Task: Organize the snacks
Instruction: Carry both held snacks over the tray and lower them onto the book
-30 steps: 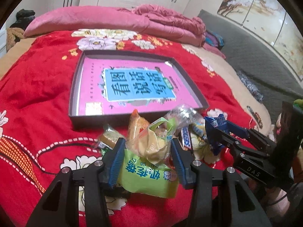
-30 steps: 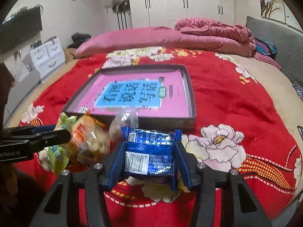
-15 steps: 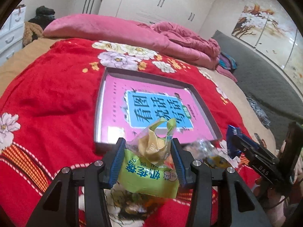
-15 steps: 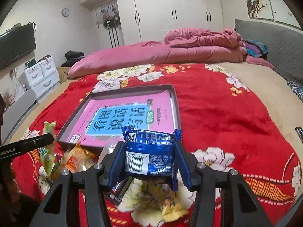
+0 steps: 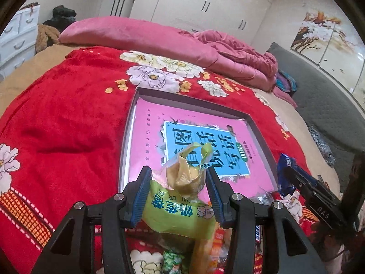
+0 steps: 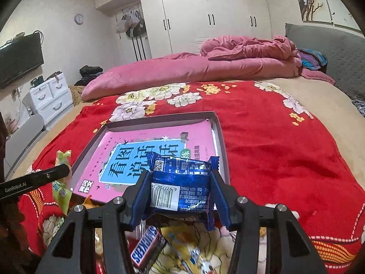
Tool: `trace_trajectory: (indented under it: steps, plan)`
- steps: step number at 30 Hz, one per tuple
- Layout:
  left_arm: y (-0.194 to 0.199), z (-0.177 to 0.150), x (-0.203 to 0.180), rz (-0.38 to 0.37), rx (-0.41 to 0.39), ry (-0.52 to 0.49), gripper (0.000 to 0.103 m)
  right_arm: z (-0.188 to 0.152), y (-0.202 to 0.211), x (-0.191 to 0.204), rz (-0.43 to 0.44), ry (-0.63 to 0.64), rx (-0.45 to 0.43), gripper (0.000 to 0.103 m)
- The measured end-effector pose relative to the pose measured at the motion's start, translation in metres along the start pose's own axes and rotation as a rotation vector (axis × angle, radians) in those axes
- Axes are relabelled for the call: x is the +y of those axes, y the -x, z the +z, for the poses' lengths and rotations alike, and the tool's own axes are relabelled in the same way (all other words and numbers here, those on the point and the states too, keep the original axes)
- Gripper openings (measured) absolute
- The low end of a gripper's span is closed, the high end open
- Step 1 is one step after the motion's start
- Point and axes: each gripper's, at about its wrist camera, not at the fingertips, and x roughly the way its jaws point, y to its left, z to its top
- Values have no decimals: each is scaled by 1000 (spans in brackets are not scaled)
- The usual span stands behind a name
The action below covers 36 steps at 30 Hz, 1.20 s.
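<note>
My left gripper is shut on a green-and-clear snack packet and holds it in the air over the near edge of a dark tray with a pink and blue printed floor. My right gripper is shut on a blue foil snack packet, also held over the tray's near edge. The right gripper with the blue packet shows at the right of the left wrist view. The left gripper's finger and green packet show at the left of the right wrist view.
Loose snacks lie on the red flowered blanket below the grippers: a Snickers bar, yellow packets, an orange packet, a green one. A pink duvet lies at the bed's far end.
Both grippers have risen from the snack pile and moved toward the tray, each keeping its packet. The pile now lies below them.
</note>
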Motion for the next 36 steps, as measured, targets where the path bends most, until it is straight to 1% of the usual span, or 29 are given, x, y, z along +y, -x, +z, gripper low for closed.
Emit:
trace_trajectory:
  steps: [7, 14, 18, 21, 32, 36]
  plan:
    - [-16, 8, 7, 27, 2, 16, 50, 6, -18, 0, 2, -9, 9, 53]
    - [-30, 14, 9, 65, -7, -1, 50, 6, -32, -4, -20, -18, 35, 53]
    - [-36, 14, 9, 82, 0, -9, 51, 4, -42, -6, -22, -22, 73, 53]
    - [-40, 13, 7, 90, 7, -16, 51, 3, -45, -6, -24, -17, 83, 53]
    - [-53, 10, 4, 101, 44, -33, 52, -2, -55, -1, 38, -14, 132, 53]
    - [-57, 9, 3, 98, 62, -36, 52, -3, -56, -1, 61, -26, 135, 53]
